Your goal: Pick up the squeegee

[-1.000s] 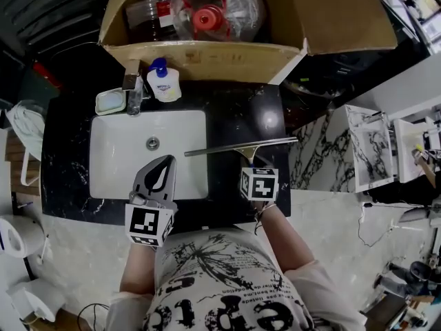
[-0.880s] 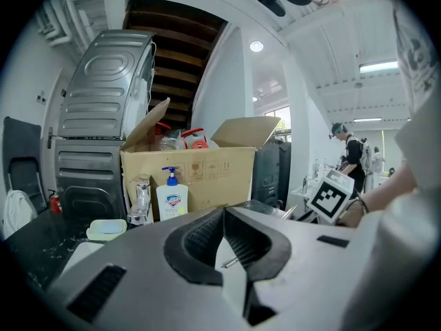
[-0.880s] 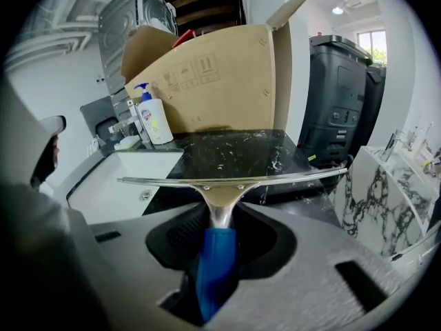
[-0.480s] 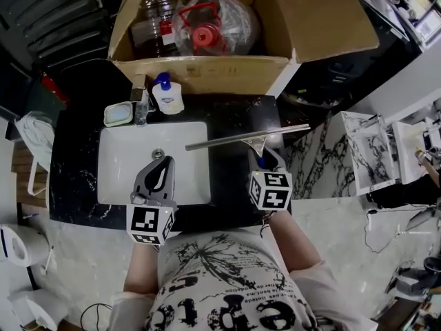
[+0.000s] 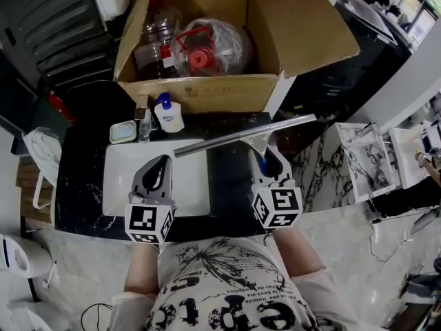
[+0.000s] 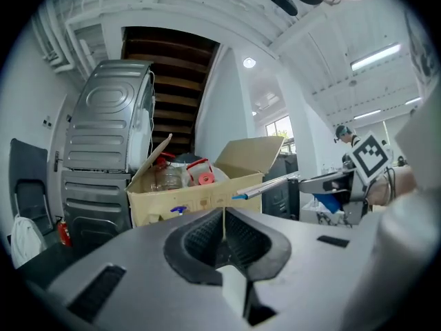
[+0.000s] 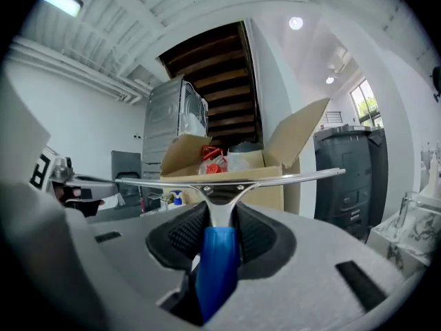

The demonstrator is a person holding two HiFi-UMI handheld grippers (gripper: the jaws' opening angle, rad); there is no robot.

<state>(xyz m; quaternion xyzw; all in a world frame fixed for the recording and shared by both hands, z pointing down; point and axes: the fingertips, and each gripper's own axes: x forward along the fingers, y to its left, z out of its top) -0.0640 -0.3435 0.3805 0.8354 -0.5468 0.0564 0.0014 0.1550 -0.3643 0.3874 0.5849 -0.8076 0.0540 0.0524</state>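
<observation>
The squeegee (image 5: 244,136) has a long metal blade and a blue handle (image 7: 219,261). My right gripper (image 5: 266,160) is shut on that handle and holds the squeegee in the air above the black counter (image 5: 231,185), blade tilted, its right end higher. In the right gripper view the blade (image 7: 227,179) runs level across the jaws of the right gripper (image 7: 219,243). My left gripper (image 5: 162,164) hovers over the white sink (image 5: 120,178), shut and empty; its pads meet in the left gripper view (image 6: 224,236), where the squeegee (image 6: 269,183) shows at the right.
An open cardboard box (image 5: 200,92) with bottles stands behind the counter. A soap bottle (image 5: 167,113), a faucet (image 5: 143,116) and a soap dish (image 5: 124,131) sit along the sink's back edge. Marbled cabinets (image 5: 358,164) are at the right.
My right gripper has risen with the squeegee, lifting it off the counter and swinging it from pointing down to nearly level. The left gripper has risen a little over the sink.
</observation>
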